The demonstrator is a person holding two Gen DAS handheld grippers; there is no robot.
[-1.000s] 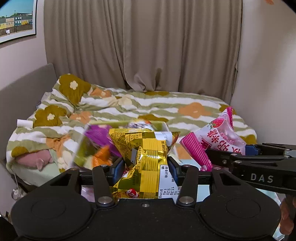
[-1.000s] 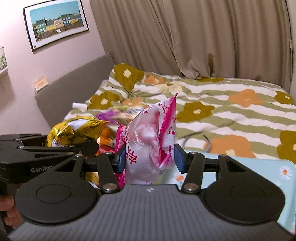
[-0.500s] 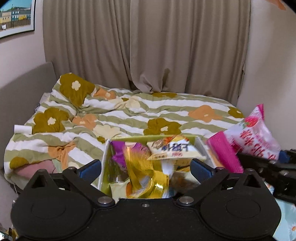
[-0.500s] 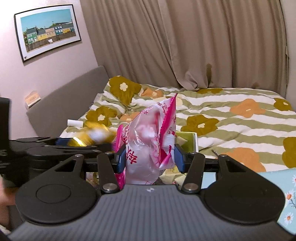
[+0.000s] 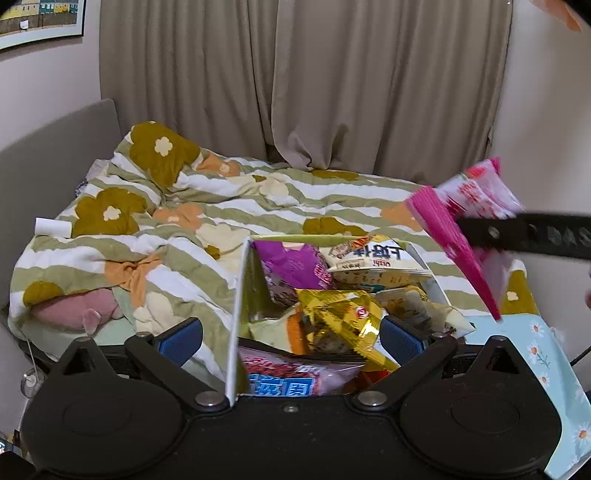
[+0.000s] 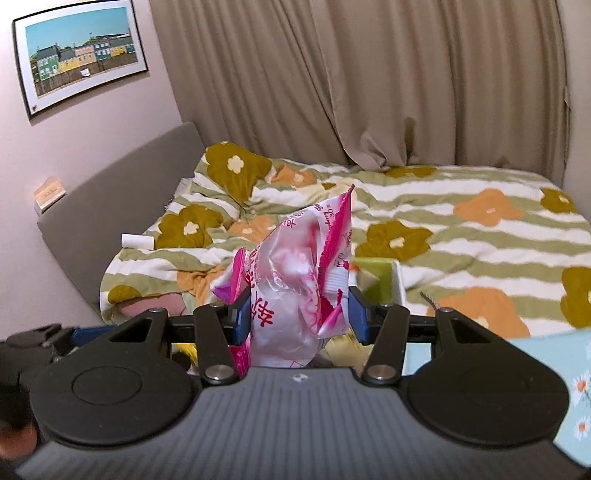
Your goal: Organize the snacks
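A: Why is the left gripper (image 5: 291, 334) spread wide over the box (image 5: 236, 314)?

B: It holds nothing; the gold packet (image 5: 340, 325) lies inside the box between the purple bag (image 5: 291, 264) and the near wall.

A: And the right gripper (image 6: 295, 314)?

B: Its jaws pinch the pink packet (image 6: 295, 284) upright, just right of the box, I think to drop it in.

pink snack bag (image 5: 476, 195) motion-blurred, box (image 6: 384, 284) mostly hidden behind it, framed picture (image 5: 40, 20) cropped

Pink packet (image 6: 295, 295) (gold one (image 5: 340, 325) boxed)
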